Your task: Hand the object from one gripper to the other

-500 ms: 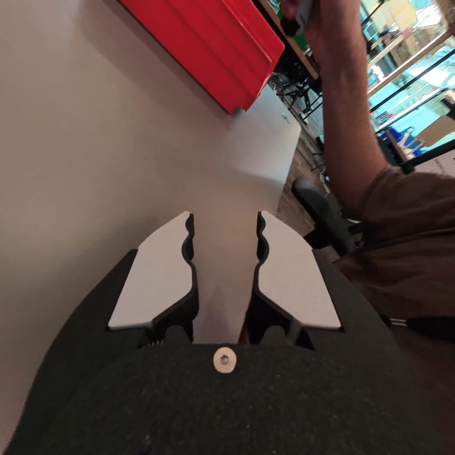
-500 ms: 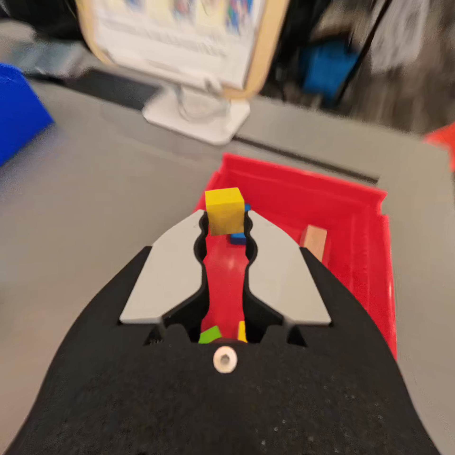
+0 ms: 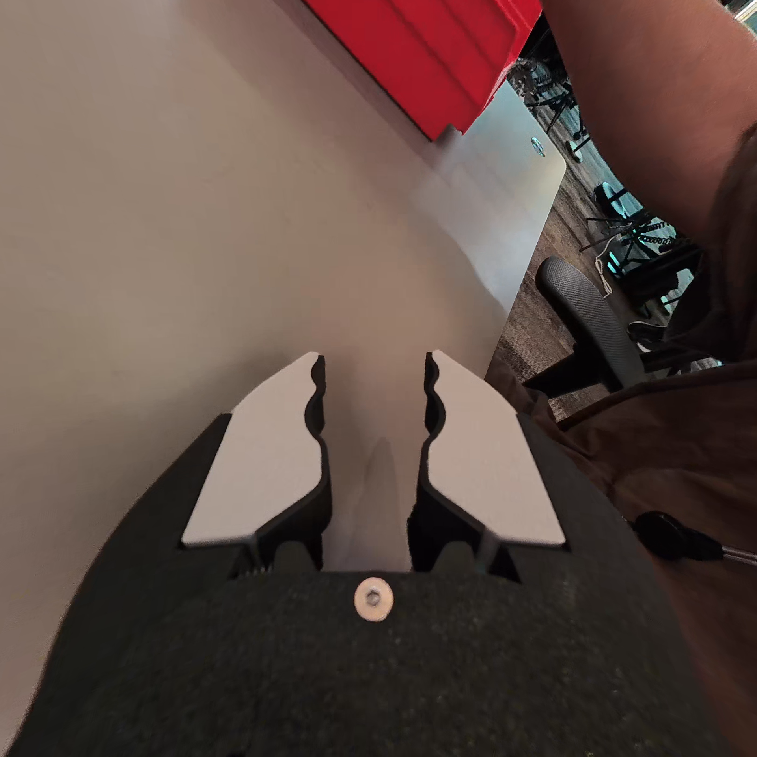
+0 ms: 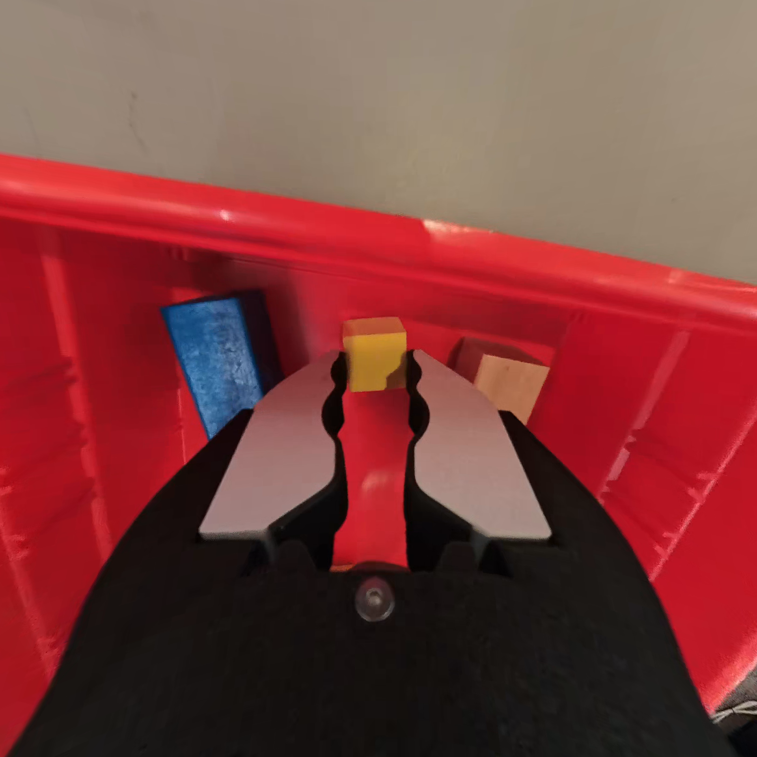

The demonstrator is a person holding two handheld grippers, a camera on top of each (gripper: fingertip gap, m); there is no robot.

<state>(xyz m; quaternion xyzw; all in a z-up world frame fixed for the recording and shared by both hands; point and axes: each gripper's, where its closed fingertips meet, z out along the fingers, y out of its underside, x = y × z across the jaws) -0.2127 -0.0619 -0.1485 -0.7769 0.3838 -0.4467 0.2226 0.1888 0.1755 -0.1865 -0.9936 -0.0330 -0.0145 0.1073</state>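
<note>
One yellow block (image 4: 375, 360) is gripped at the tips of the right tongs (image 4: 373, 364) over the red bin (image 4: 368, 245), while the left tongs (image 3: 373, 360) hang open and empty above the surface (image 3: 164, 205).

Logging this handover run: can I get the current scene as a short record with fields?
right gripper: shut on yellow block, over red bin
left gripper: open, empty, over table
in bin: blue block, tan block
handover: not yet done
</note>
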